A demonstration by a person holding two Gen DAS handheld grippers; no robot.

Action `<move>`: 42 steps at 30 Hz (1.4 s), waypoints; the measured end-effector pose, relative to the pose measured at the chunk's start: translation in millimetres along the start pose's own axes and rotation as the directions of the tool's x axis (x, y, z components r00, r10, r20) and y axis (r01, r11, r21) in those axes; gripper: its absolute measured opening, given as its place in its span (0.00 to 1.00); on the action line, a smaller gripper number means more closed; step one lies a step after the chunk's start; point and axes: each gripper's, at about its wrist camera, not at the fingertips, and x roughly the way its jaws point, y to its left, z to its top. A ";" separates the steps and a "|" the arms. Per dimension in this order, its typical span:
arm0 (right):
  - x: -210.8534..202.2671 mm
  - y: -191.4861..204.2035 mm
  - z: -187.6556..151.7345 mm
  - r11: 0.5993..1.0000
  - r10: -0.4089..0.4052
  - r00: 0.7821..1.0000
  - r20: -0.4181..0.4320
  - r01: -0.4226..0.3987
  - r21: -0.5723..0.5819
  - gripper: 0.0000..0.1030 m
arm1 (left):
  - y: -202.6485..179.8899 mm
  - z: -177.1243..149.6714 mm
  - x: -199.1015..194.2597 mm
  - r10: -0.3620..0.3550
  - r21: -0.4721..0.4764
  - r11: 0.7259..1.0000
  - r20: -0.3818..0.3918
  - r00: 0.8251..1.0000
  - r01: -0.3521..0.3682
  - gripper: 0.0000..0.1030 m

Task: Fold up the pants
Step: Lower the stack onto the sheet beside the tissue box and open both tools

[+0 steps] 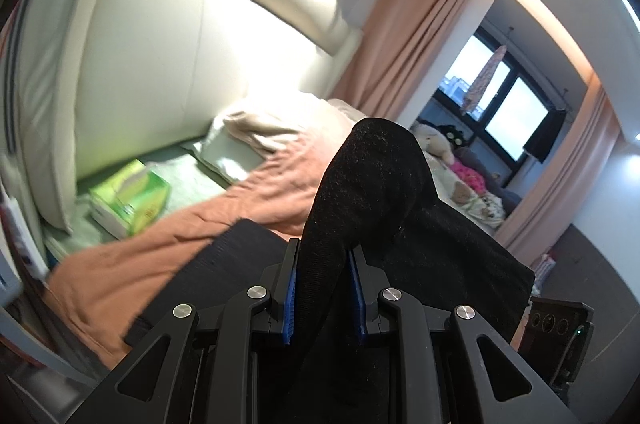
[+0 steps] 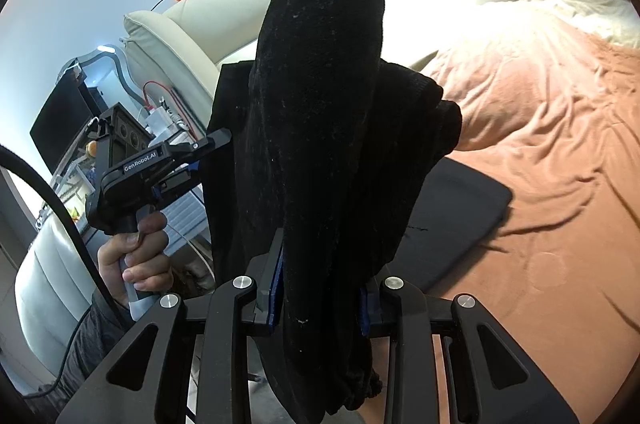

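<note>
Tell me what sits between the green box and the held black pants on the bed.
In the left wrist view, only rumpled orange bedding and a strip of pale green sheet lie between the green box and the black pants; nothing else sits there.

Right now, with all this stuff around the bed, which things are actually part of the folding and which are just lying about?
Part of the job:
- black pants, lifted off the bed
- left gripper, clamped on them
- right gripper, clamped on them
- flat black mat on the orange bedspread

Just lying about:
- green tissue box
- stuffed toys
- cream pillow
</note>
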 end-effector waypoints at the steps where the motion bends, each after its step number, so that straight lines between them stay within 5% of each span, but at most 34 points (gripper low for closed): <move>1: 5.6 -0.3 2.2 1.000 0.010 1.000 -0.002 -0.010 0.007 0.25 | 2.5 3.8 -0.1 0.019 0.007 1.000 0.003 1.000 -0.019 0.22; 9: 35.8 -6.6 2.0 0.995 0.069 0.997 -0.015 -0.068 0.066 0.25 | 27.4 19.9 32.3 0.136 0.029 0.990 -0.012 0.991 -0.135 0.22; 25: 50.0 -43.8 -2.6 0.988 0.036 0.998 -0.049 -0.028 0.151 0.24 | 52.6 30.3 126.2 0.176 0.020 0.984 -0.131 0.976 -0.174 0.20; 28: 50.9 -50.6 -2.3 0.986 0.009 0.999 -0.043 -0.002 0.168 0.24 | 55.6 30.5 152.1 0.203 0.018 0.979 -0.180 0.962 -0.204 0.25; 30: 52.3 -57.9 -5.5 0.982 -0.007 0.999 -0.049 0.016 0.190 0.25 | 60.4 26.8 161.5 0.272 0.004 0.961 -0.193 0.943 -0.276 0.36; 36: 87.6 -98.9 -36.1 0.935 0.008 0.972 -0.235 0.076 0.346 0.32 | 65.2 1.0 152.1 0.288 -0.007 0.955 -0.230 0.930 -0.298 0.40; 42: 67.9 -103.4 -43.6 0.923 0.077 0.972 -0.222 0.015 0.384 0.34 | 69.6 -30.1 124.3 0.320 -0.008 0.944 -0.230 0.919 -0.331 0.40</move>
